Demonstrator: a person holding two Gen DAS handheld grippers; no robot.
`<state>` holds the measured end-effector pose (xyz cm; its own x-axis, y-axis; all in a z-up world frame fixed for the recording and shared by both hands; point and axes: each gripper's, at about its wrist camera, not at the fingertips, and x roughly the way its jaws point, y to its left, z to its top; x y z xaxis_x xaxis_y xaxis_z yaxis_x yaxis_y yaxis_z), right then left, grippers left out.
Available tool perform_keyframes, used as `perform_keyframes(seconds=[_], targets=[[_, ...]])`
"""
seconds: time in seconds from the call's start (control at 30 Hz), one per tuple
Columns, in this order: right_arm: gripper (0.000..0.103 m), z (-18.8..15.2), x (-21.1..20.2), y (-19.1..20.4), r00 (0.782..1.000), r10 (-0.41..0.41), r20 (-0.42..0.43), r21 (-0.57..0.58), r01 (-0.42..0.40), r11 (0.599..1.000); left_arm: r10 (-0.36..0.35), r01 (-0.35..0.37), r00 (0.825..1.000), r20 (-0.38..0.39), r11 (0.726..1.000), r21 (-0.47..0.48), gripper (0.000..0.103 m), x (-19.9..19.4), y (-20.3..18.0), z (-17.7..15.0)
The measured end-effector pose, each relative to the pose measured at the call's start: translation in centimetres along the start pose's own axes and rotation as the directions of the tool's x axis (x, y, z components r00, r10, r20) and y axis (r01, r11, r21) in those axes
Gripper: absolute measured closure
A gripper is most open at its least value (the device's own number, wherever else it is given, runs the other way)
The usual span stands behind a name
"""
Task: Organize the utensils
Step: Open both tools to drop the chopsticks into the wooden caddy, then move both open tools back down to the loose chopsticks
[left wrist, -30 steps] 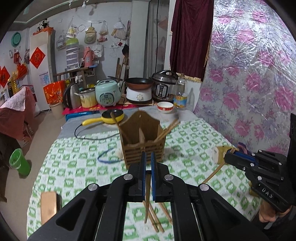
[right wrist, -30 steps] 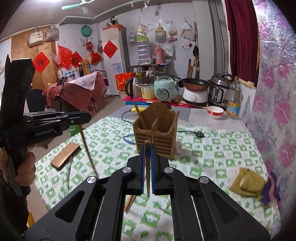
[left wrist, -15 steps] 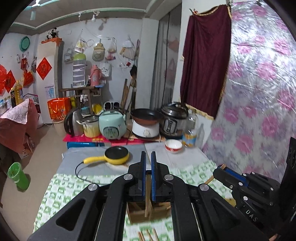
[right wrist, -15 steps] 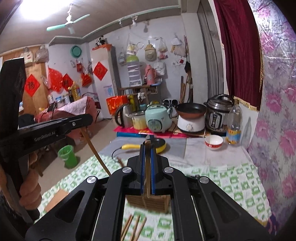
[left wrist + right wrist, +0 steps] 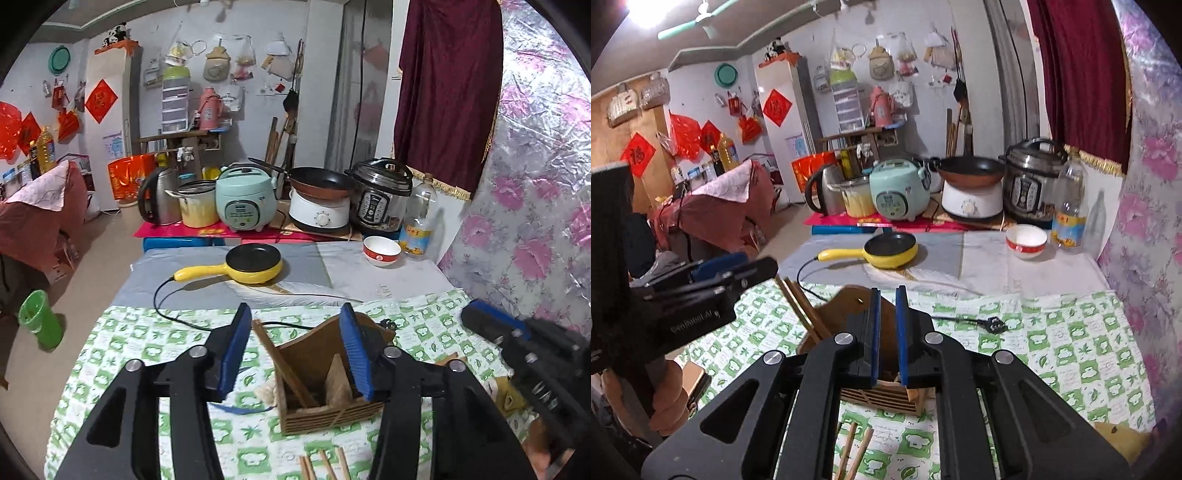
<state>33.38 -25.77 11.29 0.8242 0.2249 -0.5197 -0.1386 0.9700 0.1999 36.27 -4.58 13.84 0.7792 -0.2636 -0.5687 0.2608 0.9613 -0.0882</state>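
Observation:
The wooden utensil holder [image 5: 325, 384] stands on the green checked tablecloth, right under both grippers. My left gripper [image 5: 297, 334] hangs over its left half, jaws opening wide with nothing between the blue pads. A brown chopstick [image 5: 284, 363] leans in the left compartment. My right gripper [image 5: 886, 332] sits over the holder [image 5: 849, 301] with its jaws opening a narrow gap, and no chopstick shows in that gap. Two chopsticks [image 5: 799, 308] lean out of the holder beside the left gripper [image 5: 713, 291]. Loose chopsticks [image 5: 321, 465] lie on the cloth in front.
A yellow electric pan [image 5: 255, 264] with its cord, a red-and-white bowl [image 5: 381, 251] and a bottle [image 5: 419, 221] stand at the far end. A black plug [image 5: 993, 325] lies right of the holder. A yellow cloth [image 5: 1123, 439] is at near right, a blue band [image 5: 240, 408] at left.
Both grippers moved forward over the holder, each shut on a chopstick. Now both jaws have parted and the chopsticks are gone from between them; the left one opened much wider.

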Motion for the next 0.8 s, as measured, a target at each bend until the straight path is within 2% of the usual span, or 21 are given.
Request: perform_keyframes(seconds=[0.03, 0.13, 0.23, 0.37, 0.6, 0.8], targets=[[0.089, 0.2, -0.9, 0.2, 1.0, 0.001, 0.014, -0.007, -0.001, 1.0, 0.003, -0.003, 1.0, 0.01, 1.0, -0.009, 0.038, -0.7, 0.2, 0.0], [0.083, 0.3, -3.4, 1.1, 0.999, -0.006, 0.053, -0.029, 0.008, 1.0, 0.017, -0.015, 0.998, 0.061, 0.999, -0.03, 0.025, -3.7, 0.7, 0.0], [0.072, 0.0, -6.0, 2.0, 0.996, -0.008, 0.086, -0.039, 0.011, 0.999, 0.034, -0.031, 0.995, 0.091, 0.999, -0.038, 0.018, -6.4, 0.4, 0.0], [0.06, -0.8, -9.3, 2.9, 0.993, -0.005, 0.119, -0.041, 0.01, 0.999, 0.054, -0.05, 0.993, 0.107, 0.998, -0.038, 0.015, -9.7, 0.2, -0.8], [0.047, -2.8, -15.4, 4.5, 0.983, -0.01, 0.183, -0.047, 0.018, 0.999, 0.064, -0.054, 0.984, 0.168, 0.997, -0.059, 0.008, -15.8, 0.1, -2.5], [0.025, -5.5, -20.1, 5.5, 0.969, -0.02, 0.245, -0.05, 0.034, 0.998, 0.083, -0.076, 0.975, 0.205, 0.996, -0.042, 0.006, -20.4, -1.2, -5.3]])
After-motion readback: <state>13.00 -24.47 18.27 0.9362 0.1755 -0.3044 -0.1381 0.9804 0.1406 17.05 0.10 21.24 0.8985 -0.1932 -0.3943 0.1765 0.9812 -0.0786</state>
